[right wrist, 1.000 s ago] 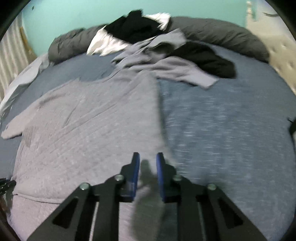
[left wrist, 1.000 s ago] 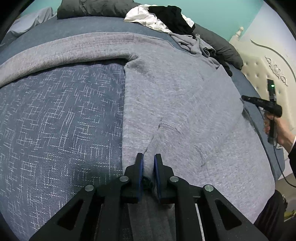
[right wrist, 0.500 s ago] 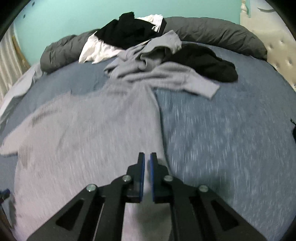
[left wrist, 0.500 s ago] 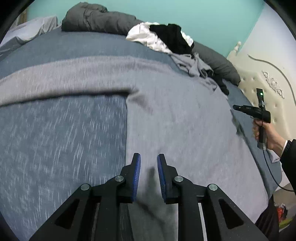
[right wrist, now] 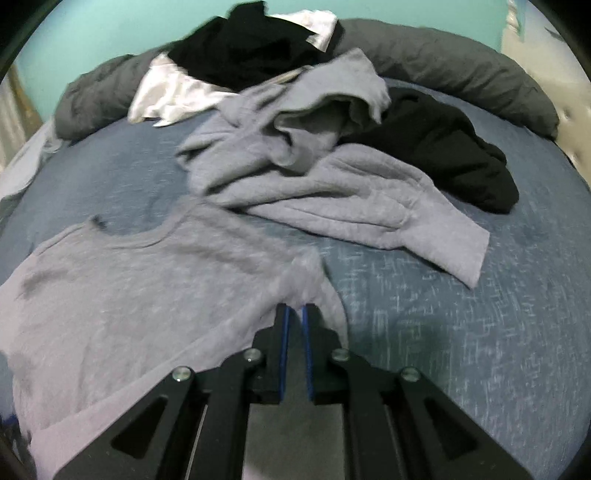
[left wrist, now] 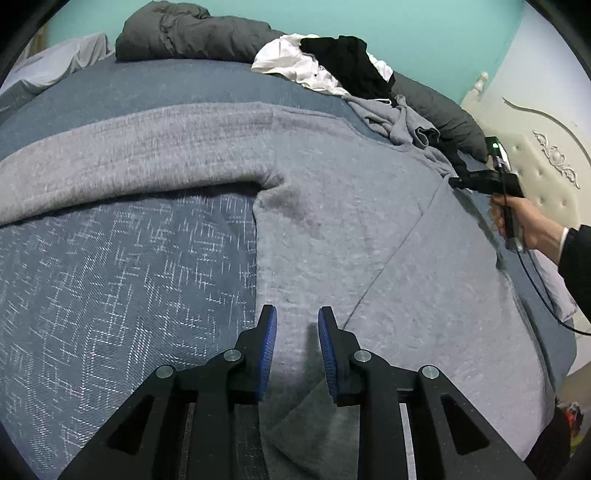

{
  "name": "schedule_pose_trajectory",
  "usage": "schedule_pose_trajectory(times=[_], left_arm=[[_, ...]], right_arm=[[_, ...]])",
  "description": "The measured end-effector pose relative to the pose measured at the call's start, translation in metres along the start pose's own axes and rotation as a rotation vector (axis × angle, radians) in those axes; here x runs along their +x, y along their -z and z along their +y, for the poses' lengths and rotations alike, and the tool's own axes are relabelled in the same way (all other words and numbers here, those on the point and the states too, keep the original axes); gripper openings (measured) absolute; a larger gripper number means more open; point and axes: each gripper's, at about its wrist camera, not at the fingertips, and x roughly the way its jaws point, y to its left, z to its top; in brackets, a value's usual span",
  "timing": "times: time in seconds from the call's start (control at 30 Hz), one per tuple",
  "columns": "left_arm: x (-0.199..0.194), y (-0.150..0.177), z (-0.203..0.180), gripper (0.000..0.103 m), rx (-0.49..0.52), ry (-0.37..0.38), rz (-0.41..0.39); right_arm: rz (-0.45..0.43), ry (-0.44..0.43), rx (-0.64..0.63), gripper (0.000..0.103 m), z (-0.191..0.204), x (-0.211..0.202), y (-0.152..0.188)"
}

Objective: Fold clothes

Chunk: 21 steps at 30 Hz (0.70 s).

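Observation:
A grey sweatshirt [left wrist: 332, 221] lies spread on the blue bedspread, one long sleeve [left wrist: 129, 162] stretched to the left. My left gripper [left wrist: 295, 317] is open and empty just above the sweatshirt's side edge near the hem. In the right wrist view the same sweatshirt [right wrist: 129, 280] lies flat. My right gripper [right wrist: 293, 314] is shut on a fold of its right edge and lifts it slightly. The right gripper also shows in the left wrist view [left wrist: 480, 181], held in a hand at the far side of the sweatshirt.
A pile of clothes lies beyond: another grey garment [right wrist: 332, 166], a black one [right wrist: 443, 147], a white one [right wrist: 173, 92]. A dark grey duvet [left wrist: 192, 33] runs along the bed's far edge. A padded headboard [left wrist: 546, 162] stands at right.
My left gripper let go of the hem, opened and rose. My right gripper closed on the sweatshirt's right edge and moved toward the shoulder end, pulling the cloth.

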Motion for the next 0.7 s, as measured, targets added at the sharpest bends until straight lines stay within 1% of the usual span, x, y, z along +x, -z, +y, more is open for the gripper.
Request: schedule_pose_trajectory(times=[0.07,0.1,0.2,0.3,0.37,0.43,0.47,0.5,0.57,0.63,0.67,0.7], left_arm=[[0.000,0.000,0.002,0.025,0.002,-0.004,0.001],[0.001,0.000,0.002,0.025,0.000,-0.005,0.002],[0.001,0.001,0.004,0.025,-0.003,-0.006,0.003],[0.000,0.001,0.003,0.025,0.005,-0.012,0.000],[-0.003,0.001,0.005,0.025,0.002,-0.021,-0.010],[-0.006,0.000,0.009,0.026,-0.007,-0.030,-0.022],[-0.008,0.000,0.012,0.030,-0.018,-0.035,-0.029],[-0.011,0.000,0.015,0.038,-0.028,-0.039,-0.035],[-0.017,0.000,0.023,0.042,-0.062,-0.044,-0.049],[-0.024,-0.002,0.032,0.044,-0.098,-0.051,-0.063],[-0.029,-0.003,0.039,0.048,-0.120,-0.057,-0.073],[-0.034,-0.005,0.046,0.055,-0.143,-0.063,-0.083]], right_arm=[[0.020,0.037,-0.002,0.007,-0.003,0.015,-0.004],[0.024,0.043,-0.006,0.007,-0.004,0.019,-0.005],[-0.008,0.047,0.002,0.007,-0.009,0.017,-0.008],[-0.058,0.090,0.040,0.007,-0.020,0.002,-0.009],[-0.104,0.065,0.088,0.007,-0.030,-0.017,-0.006],[-0.136,0.035,0.103,0.007,-0.032,-0.036,0.004],[-0.148,0.022,0.109,0.007,-0.032,-0.046,0.010],[-0.147,0.006,0.109,0.007,-0.028,-0.055,0.019],[-0.168,-0.052,0.122,0.007,-0.017,-0.076,0.043],[-0.164,-0.106,0.126,0.009,-0.001,-0.091,0.071],[-0.162,-0.133,0.128,0.009,0.007,-0.098,0.085],[-0.160,-0.160,0.130,0.009,0.015,-0.106,0.099]])
